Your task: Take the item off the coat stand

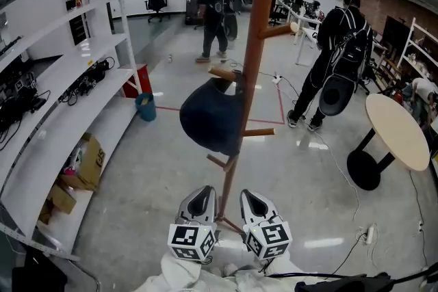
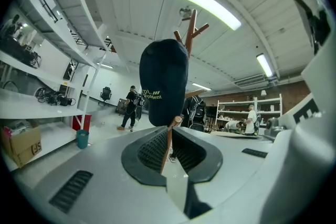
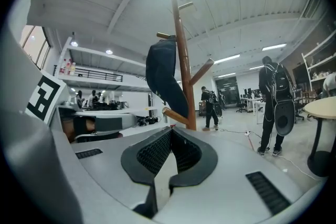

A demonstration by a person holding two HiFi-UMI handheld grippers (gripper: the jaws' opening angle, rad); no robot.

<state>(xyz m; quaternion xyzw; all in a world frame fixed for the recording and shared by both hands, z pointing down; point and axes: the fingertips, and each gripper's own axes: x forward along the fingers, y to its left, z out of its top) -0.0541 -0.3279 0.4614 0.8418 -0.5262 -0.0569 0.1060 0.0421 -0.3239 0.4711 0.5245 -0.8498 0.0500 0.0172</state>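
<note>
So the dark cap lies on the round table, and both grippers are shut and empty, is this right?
Not quite. The cap hangs on a peg of the stand, not on the table, as the head view shows. The left gripper and the right gripper are both shut and empty.

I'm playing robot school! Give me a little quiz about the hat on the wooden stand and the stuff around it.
1. True or false: the dark cap hangs on the wooden coat stand.
2. Pick one: the small bin beside the white shelves is A) blue, B) yellow, C) pink.
3. Short answer: is the left gripper or the right gripper touching the cap?

Key
1. True.
2. A.
3. No. Both have their fingers shut on nothing and are apart from the cap.
</note>
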